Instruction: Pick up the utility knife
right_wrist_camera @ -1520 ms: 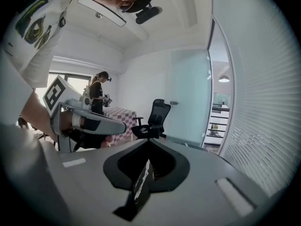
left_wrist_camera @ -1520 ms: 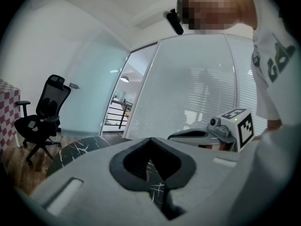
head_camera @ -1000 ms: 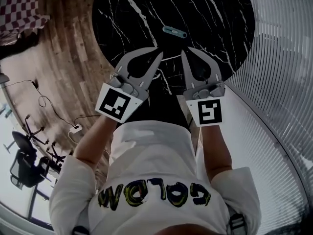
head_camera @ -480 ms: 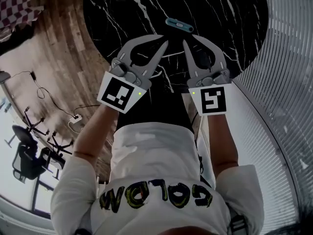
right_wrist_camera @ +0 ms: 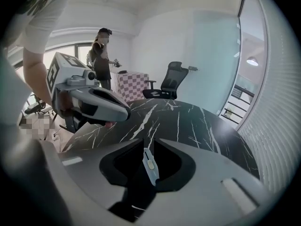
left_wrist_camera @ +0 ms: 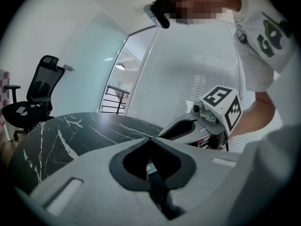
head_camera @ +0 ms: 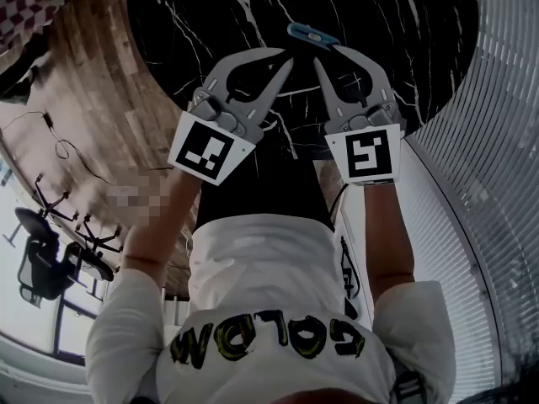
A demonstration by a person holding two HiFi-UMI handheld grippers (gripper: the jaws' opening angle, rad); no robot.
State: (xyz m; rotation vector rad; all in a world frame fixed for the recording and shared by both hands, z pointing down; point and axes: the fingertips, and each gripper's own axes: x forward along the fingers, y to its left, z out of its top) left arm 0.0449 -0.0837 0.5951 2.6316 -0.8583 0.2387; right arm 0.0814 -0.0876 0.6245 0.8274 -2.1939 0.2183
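The utility knife (head_camera: 312,34), slim and blue-grey with a pale slider, lies on the black marble table (head_camera: 379,15). Just short of it, my right gripper (head_camera: 327,54) points down at it, its jaws opening. In the right gripper view the knife (right_wrist_camera: 150,165) shows through the narrow gap of my right gripper (right_wrist_camera: 150,142), lying on the table below, and the pads do not touch it. My left gripper (head_camera: 286,60) hovers beside it to the left, jaws together and empty. In the left gripper view, my left gripper (left_wrist_camera: 150,139) has its tips meeting.
The round table's near edge (head_camera: 278,154) runs under both grippers. Wooden floor (head_camera: 84,74) lies to the left and a slatted blind wall (head_camera: 497,141) to the right. Beyond the table stand an office chair (right_wrist_camera: 171,81), a checkered cloth (right_wrist_camera: 129,86) and a person (right_wrist_camera: 101,55).
Both grippers have sunk toward the table and come closer to the knife. The right gripper's jaws, shut before, have parted and tilted further downward.
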